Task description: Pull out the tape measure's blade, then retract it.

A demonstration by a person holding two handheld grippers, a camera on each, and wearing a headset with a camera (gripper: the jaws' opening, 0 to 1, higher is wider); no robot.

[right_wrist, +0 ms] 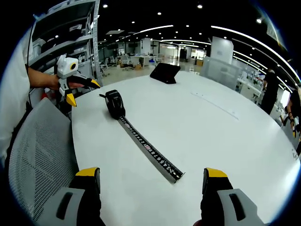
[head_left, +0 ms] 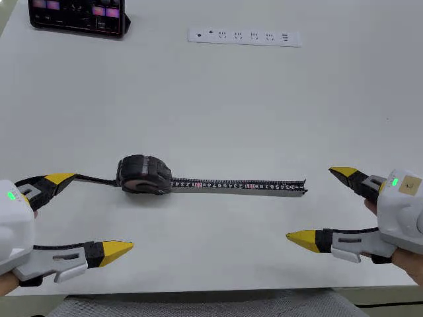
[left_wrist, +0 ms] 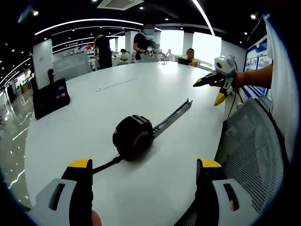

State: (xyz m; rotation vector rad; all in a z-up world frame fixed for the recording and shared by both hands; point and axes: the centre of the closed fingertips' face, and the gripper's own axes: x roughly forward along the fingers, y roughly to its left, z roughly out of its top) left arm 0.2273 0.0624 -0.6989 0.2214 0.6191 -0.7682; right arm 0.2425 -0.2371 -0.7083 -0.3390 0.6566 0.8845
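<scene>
The tape measure [head_left: 143, 175] was seen on the white counter [head_left: 218, 105], left of the frame centre, with its blade [head_left: 238, 185] drawn out to the right. The left claw [head_left: 99, 211] and the right claw [head_left: 312, 203], at the lower corners, were held wide open and empty.

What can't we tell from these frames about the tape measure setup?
- Whether the tape measure is locked: head view, its case is dark and too small.
- Numbers on the blade: head view, too small to read.
- End of the strap: left gripper view, it runs up to a jaw of the left gripper; touching or not, unclear.
- The tablet: head view, cut off by the top edge.
</scene>
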